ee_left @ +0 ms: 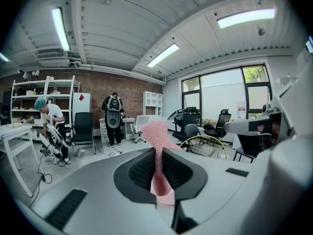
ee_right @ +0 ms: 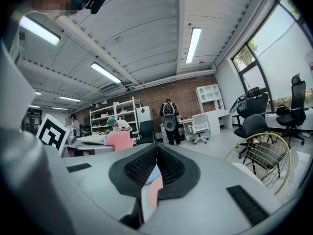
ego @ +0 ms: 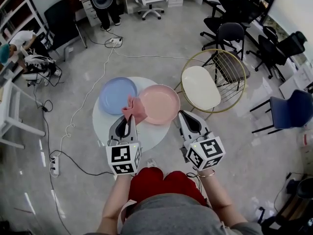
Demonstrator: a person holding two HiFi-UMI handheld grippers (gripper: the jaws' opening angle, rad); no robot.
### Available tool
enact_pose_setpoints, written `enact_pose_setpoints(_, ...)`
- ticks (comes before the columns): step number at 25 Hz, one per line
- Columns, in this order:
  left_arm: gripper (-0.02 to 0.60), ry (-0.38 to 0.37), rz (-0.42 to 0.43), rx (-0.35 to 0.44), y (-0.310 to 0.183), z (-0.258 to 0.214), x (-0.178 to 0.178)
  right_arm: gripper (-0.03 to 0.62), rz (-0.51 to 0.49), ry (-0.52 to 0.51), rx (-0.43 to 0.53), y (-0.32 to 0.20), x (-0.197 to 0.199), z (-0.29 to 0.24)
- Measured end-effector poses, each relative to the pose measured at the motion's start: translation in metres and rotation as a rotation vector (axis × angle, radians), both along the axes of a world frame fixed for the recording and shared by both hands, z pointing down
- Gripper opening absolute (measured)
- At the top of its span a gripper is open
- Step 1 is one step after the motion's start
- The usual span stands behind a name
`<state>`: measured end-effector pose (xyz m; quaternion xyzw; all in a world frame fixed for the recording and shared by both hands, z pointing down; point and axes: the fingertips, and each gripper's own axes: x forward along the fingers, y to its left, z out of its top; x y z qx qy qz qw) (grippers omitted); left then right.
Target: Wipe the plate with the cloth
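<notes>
On the round white table (ego: 149, 137) a pink plate (ego: 160, 104) lies to the right of a blue plate (ego: 117, 95). My left gripper (ego: 132, 119) is shut on a pink cloth (ego: 132, 108), which stands up from the jaws between the two plates, at the pink plate's left rim. In the left gripper view the cloth (ee_left: 158, 146) is pinched upright between the dark pads. My right gripper (ego: 181, 115) hovers at the pink plate's near right edge, jaws closed together with nothing between them. Below its closed pads, in the right gripper view, shows a sliver of the pink plate (ee_right: 151, 192).
A gold wire chair (ego: 208, 84) with a white seat stands just right of the table. White cables and a power strip (ego: 55, 165) run over the floor at left. Office chairs (ego: 230, 35) crowd the back right. People stand far off at the desks.
</notes>
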<state>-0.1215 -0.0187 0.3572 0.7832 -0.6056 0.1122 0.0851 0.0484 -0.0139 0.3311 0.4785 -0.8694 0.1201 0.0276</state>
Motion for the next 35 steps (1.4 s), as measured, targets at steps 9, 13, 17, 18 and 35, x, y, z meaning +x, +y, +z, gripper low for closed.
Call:
enact_pose_setpoints(9, 0.032, -0.020, 0.006, 0.060, 0.021, -0.020, 0.020, 0.028, -0.002, -0.019, 0.056, 0.018, 0.019, -0.014)
enact_pose_setpoints(13, 0.032, -0.006, 0.006, 0.072, 0.031, -0.027, 0.028, 0.028, -0.008, -0.014, 0.088, 0.028, 0.024, -0.022)
enact_pose_setpoints(17, 0.032, 0.000, 0.009, 0.086, 0.039, -0.032, 0.038, 0.028, -0.035, -0.032, 0.113, 0.036, 0.029, -0.026)
enact_pose_setpoints(18, 0.032, 0.002, 0.010, 0.090, 0.041, -0.033, 0.040, 0.028, -0.039, -0.038, 0.116, 0.039, 0.030, -0.026)
enact_pose_setpoints(35, 0.032, -0.017, 0.004, 0.131, 0.077, -0.056, 0.053, 0.028, -0.079, -0.032, 0.124, 0.067, 0.038, -0.030)
